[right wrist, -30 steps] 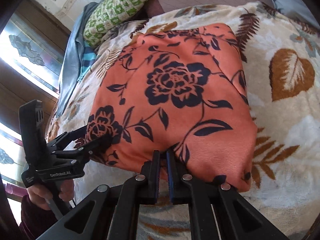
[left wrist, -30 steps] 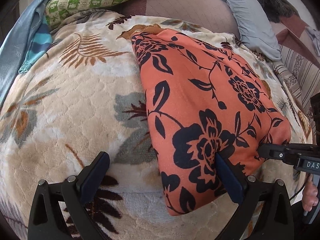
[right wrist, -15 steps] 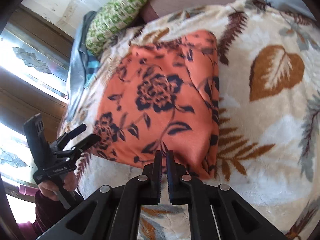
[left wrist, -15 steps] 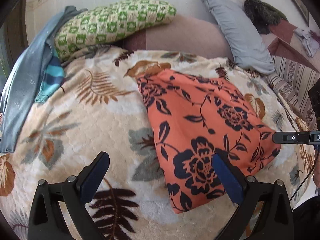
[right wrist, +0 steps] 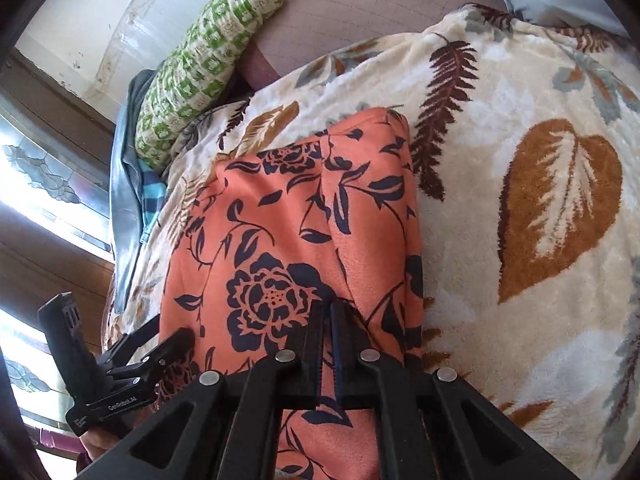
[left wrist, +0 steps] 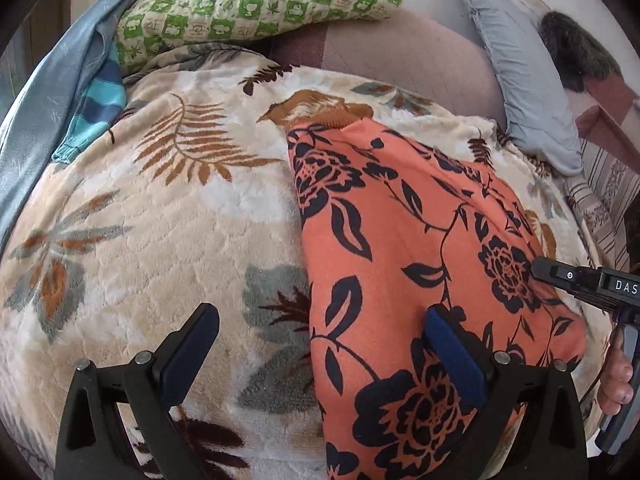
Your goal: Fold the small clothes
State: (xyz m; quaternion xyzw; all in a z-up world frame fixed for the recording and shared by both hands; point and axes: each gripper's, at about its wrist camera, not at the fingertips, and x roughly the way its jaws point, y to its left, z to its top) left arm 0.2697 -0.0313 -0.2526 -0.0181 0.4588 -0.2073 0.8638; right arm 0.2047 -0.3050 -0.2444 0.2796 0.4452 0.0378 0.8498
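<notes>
Your orange floral garment (left wrist: 420, 264) lay folded into a long narrow shape on the leaf-patterned blanket (left wrist: 160, 220) covering the bed, its far end reaching a brown leaf print near the top of the blanket. In the left wrist view the garment ran from the upper middle down to the bottom edge, on the right half of the blanket.

Your left gripper (left wrist: 320, 356) had its fingers spread wide apart and held nothing. The left finger (left wrist: 192, 352) stood over bare blanket, while the right finger (left wrist: 452, 356) stood over the garment; I could not tell whether either pad touched the fabric.

Your right gripper (right wrist: 326, 344) had its fingers drawn together with only a thin slit between them, directly over the near part of the garment by a large dark flower. Whether any cloth was pinched in that slit could not be made out. In the left wrist view the tip of this gripper (left wrist: 560, 276) came in from the right edge over the garment's right side.

Behind the blanket lay a green checked pillow (left wrist: 248, 4), a grey pillow (left wrist: 524, 96) and, at the left, a blue-grey cloth (left wrist: 44, 92) with a teal striped piece (left wrist: 100, 96) beside it.
</notes>
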